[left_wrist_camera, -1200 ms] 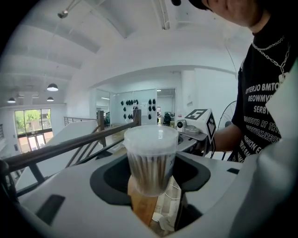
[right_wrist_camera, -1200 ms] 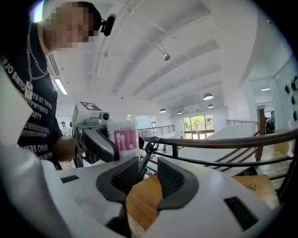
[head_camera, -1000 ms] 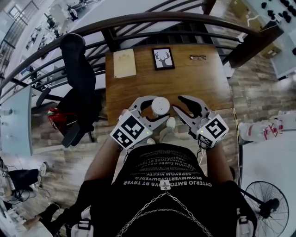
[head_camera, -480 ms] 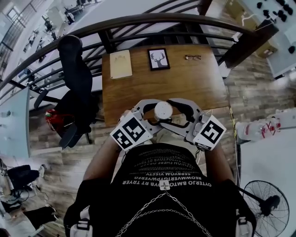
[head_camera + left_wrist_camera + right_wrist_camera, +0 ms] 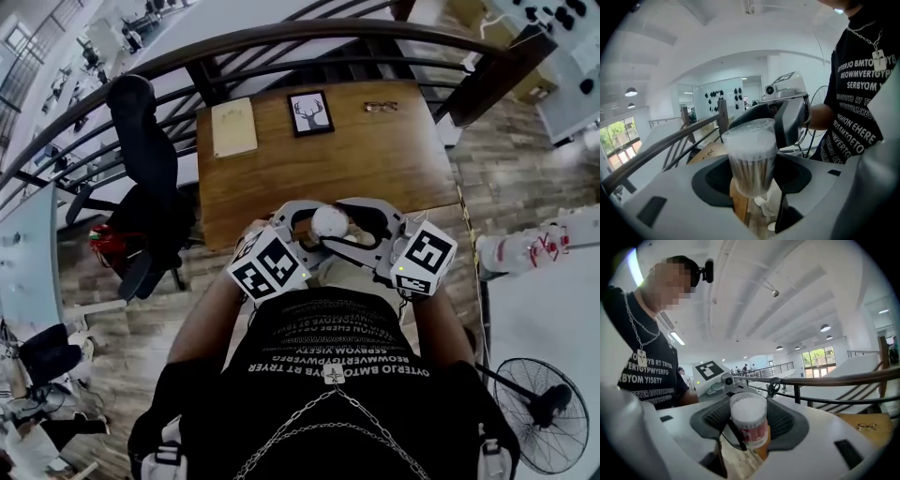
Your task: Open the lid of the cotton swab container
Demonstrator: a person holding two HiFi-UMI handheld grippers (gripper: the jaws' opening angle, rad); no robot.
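Observation:
A clear cotton swab container [image 5: 328, 222] with a white lid is held up over the near edge of the wooden table [image 5: 281, 169], close to the person's chest. My left gripper [image 5: 314, 227] is shut on its body; in the left gripper view the container [image 5: 751, 157] stands upright between the grey jaws, lid on. My right gripper [image 5: 343, 228] comes in from the right, its jaws closing around the same container. In the right gripper view the ribbed pads [image 5: 715, 417] flank the container's [image 5: 749, 420] upper part and touch it on both sides.
On the table's far side lie a pale notebook [image 5: 233, 127], a framed deer picture [image 5: 309, 113] and glasses [image 5: 381, 107]. A black chair [image 5: 150, 159] stands to the left, a curved railing [image 5: 281, 42] beyond the table, a floor fan [image 5: 539, 403] at lower right.
The right gripper, apart to the right a second ago, has moved left and now has its jaws around the container. The left gripper has kept hold of it.

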